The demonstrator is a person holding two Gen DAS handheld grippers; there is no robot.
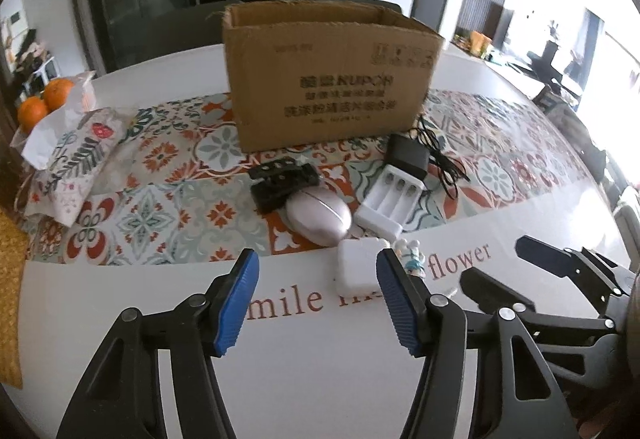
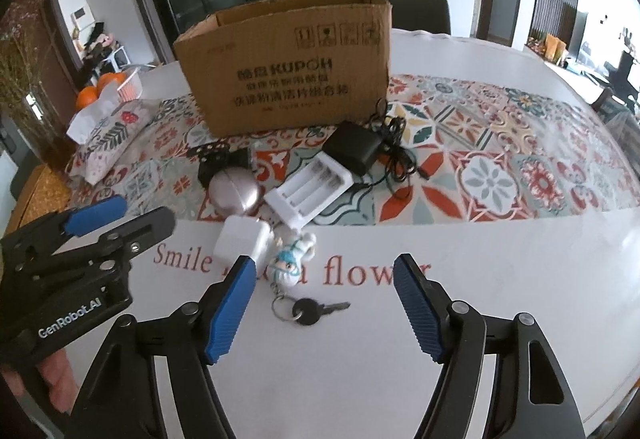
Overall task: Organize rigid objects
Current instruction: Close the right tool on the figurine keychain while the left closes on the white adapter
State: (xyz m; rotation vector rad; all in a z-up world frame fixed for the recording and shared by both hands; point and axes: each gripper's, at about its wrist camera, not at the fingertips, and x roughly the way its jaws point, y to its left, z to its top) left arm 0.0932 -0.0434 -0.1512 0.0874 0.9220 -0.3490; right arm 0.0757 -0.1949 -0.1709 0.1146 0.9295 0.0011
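Note:
An open cardboard box (image 1: pixel 332 79) (image 2: pixel 286 73) stands at the back of the patterned runner. In front of it lie a black holder (image 1: pixel 282 181), a pink oval case (image 1: pixel 318 213) (image 2: pixel 235 189), a white battery charger (image 1: pixel 390 199) (image 2: pixel 310 189), a black adapter with cord (image 1: pixel 408 155) (image 2: pixel 352 149), a white square plug (image 1: pixel 358 269) (image 2: pixel 242 239) and a figurine keychain with key (image 2: pixel 294 265). My left gripper (image 1: pixel 316 299) is open and empty, just short of the white plug. My right gripper (image 2: pixel 324 305) is open and empty, around the key (image 2: pixel 316 309).
A floral tissue pack (image 1: pixel 76 167) (image 2: pixel 108 143) and oranges (image 1: pixel 44 101) (image 2: pixel 98 89) sit at the left. The white table (image 1: pixel 320 379) carries printed lettering. Each gripper shows in the other's view, the right gripper (image 1: pixel 532 279) and the left gripper (image 2: pixel 120 221).

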